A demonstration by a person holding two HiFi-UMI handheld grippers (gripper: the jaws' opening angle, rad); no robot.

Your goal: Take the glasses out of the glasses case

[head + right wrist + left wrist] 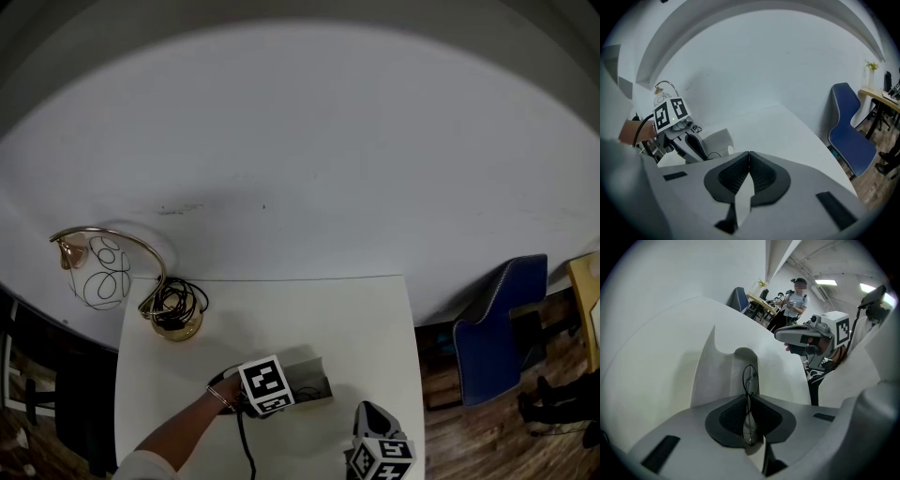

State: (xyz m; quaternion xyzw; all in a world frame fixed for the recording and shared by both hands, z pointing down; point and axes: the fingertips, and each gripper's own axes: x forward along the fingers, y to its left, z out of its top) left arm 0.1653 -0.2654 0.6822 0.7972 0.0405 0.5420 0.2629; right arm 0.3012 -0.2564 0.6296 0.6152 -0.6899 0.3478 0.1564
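An open grey glasses case [723, 371] lies on the white table [281, 309], its lid standing up behind it. Thin black wire-rimmed glasses [750, 377] stand edge-on over the case, one lens ring sticking up past the jaws. My left gripper [749, 398] is shut on the glasses, its dark pads pressing the frame from both sides. In the head view its marker cube [263, 384] covers the jaws beside the case [309, 377]. My right gripper [749, 154] hovers to the right of the case, shut with nothing between its pads.
A gold arched lamp [169, 314] with a wire shade stands at the table's back left corner. A blue chair [502, 323] sits off the table's right side. A person [797, 298] stands far back by desks in the room.
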